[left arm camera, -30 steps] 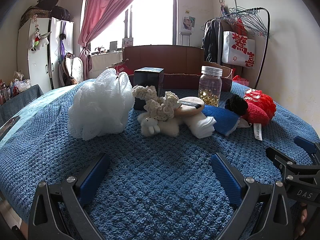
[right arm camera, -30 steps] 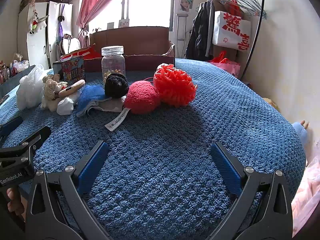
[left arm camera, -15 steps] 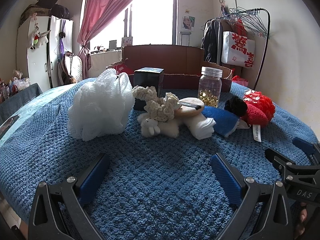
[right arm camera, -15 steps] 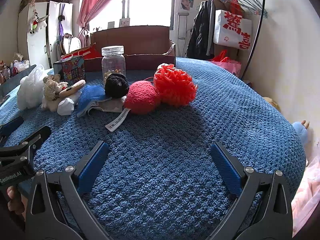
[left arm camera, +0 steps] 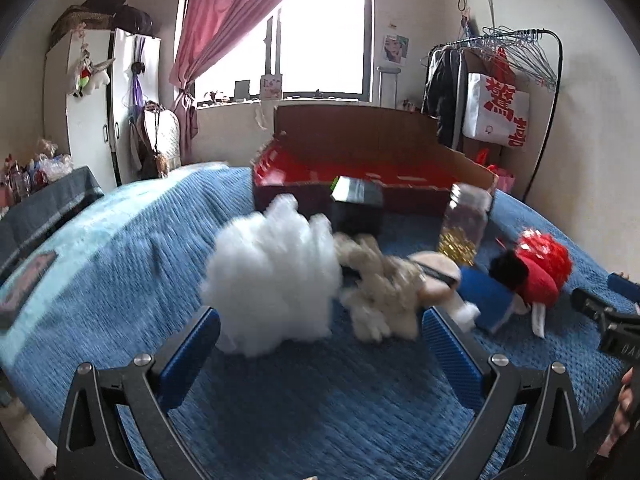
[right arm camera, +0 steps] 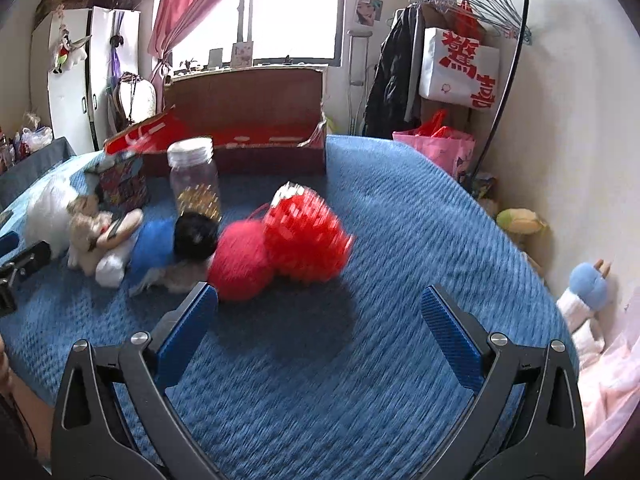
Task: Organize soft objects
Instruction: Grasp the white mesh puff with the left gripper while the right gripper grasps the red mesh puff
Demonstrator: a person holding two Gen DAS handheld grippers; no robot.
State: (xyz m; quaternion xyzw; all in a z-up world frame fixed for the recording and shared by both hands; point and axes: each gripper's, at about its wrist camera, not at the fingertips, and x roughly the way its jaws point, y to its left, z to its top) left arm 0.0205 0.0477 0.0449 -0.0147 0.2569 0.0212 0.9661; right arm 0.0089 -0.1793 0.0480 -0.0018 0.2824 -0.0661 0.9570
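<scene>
Soft things lie in a row on the blue blanket (left arm camera: 320, 408). A white bath pouf (left arm camera: 276, 284) sits just beyond my left gripper (left arm camera: 320, 344), which is open and holds nothing. Right of the pouf are a cream plush toy (left arm camera: 384, 300), a blue cloth (left arm camera: 486, 304), a black pompom (left arm camera: 508, 274), a red ball (left arm camera: 538, 284). In the right wrist view a red mesh pouf (right arm camera: 306, 236) and the red ball (right arm camera: 240, 264) lie just ahead of my open right gripper (right arm camera: 320, 328). The ball is near the left fingertip (right arm camera: 200, 308).
An open brown cardboard box with red lining (left arm camera: 368, 168) stands at the far edge of the bed. A black box (left arm camera: 356, 204) and a glass jar (left arm camera: 464, 224) stand before it. A clothes rack (right arm camera: 460, 40) and wall are to the right; a wardrobe (left arm camera: 92, 108) is left.
Both grippers have risen and moved forward toward the objects; the white pouf and the red ball now sit close to the fingertips. Both views are motion-blurred. Jaws stay open.
</scene>
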